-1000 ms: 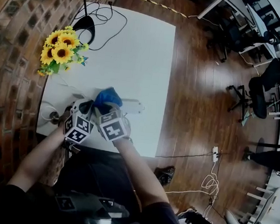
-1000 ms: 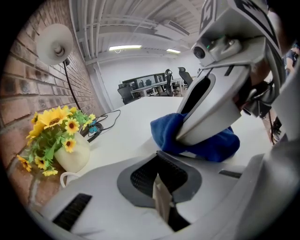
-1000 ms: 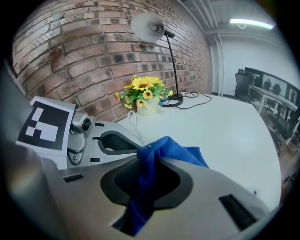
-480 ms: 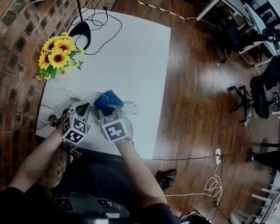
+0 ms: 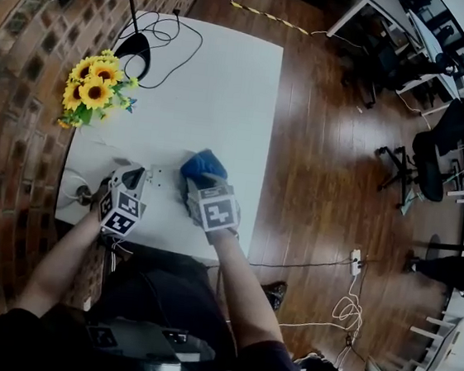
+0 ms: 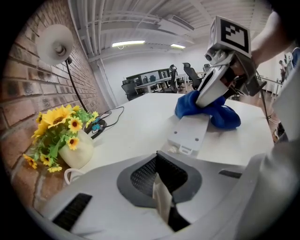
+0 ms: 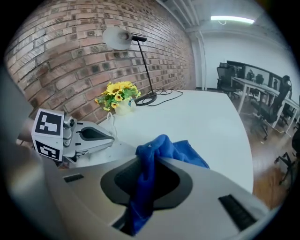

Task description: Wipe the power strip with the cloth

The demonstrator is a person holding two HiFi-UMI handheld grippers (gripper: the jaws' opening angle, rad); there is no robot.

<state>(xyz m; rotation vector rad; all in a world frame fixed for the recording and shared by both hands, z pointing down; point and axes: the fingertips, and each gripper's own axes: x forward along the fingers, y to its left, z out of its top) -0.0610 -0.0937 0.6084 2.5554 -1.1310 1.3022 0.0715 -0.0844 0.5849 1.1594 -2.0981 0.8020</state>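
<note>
Wipe under way, not finished.

- Your right gripper point(image 5: 198, 187) is pinching the blue cloth point(image 5: 204, 164); in the right gripper view a fold runs down between the jaws and the rest bunches out ahead of them, toward 12 o'clock.
- Your left gripper point(image 5: 135, 181) has its jaws pressed together. A pale sliver sits in the seam; can't tell whether it is a cord or only the pad edge.
- The power strip point(image 6: 190, 133) lies flat on the white table point(image 5: 227, 80), just ahead of the left jaws, running away toward 1 o'clock in the left gripper view.
- The cloth rests on the strip's far end, touching it. The near end is bare.
- No dirt or streaks readable on the white casing, so no telling which stretch is already clean.
- Judged left: draw the cloth over the bare near end, then the sides.
- Flowers point(image 5: 95, 90) at 10 o'clock on the table, well apart.
</note>
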